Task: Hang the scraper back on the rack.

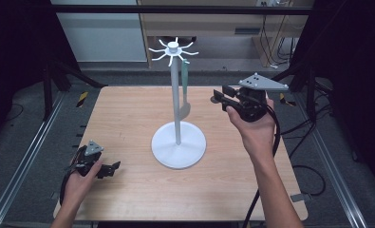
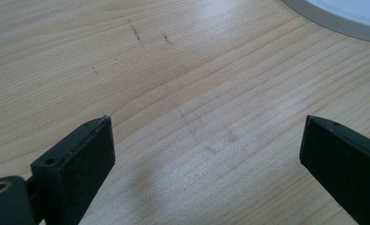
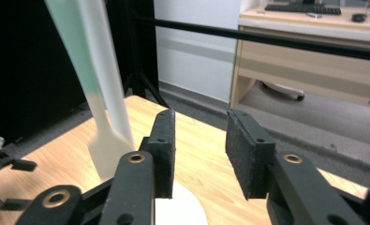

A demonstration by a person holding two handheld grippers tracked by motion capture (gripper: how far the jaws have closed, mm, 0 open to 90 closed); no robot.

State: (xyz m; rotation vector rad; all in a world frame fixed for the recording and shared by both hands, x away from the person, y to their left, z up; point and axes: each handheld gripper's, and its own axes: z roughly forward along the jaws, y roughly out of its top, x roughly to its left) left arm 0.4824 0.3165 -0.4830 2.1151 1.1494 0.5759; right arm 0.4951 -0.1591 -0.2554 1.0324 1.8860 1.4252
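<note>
The spatula [image 1: 185,88] hung from one of the radial hooks at the top of the white stand [image 1: 177,142], which stood at the centre of the worktop [image 1: 128,118]. The right hand-held gripper [image 1: 219,98] was held in the air to the right of the stand's pole, jaws pointing toward the spatula, near it but not touching it. In the right gripper view the spatula [image 3: 98,112] lay to the left of the jaws, outside the gap. The jaws stood at a moderate gap with nothing between them.

The left hand-held gripper [image 1: 111,168] rested at the near left corner of the worktop, well apart from the stand. Its jaws stood wide over bare wood, with nothing between them.

The spatula had a pale green handle and a whitish, flat, flared blade; the surface looked smooth. The stand was white, with a slim vertical pole, a round disc base and curved hook arms at its crown. The worktop was light wood with visible grain and a few dark scuff marks. The jaw pads were black and matte.

The pole stood just beside the hanging spatula. A black frame bar [image 3: 267,40] crossed behind the worktop, with a desk [image 3: 314,51] beyond it.
</note>
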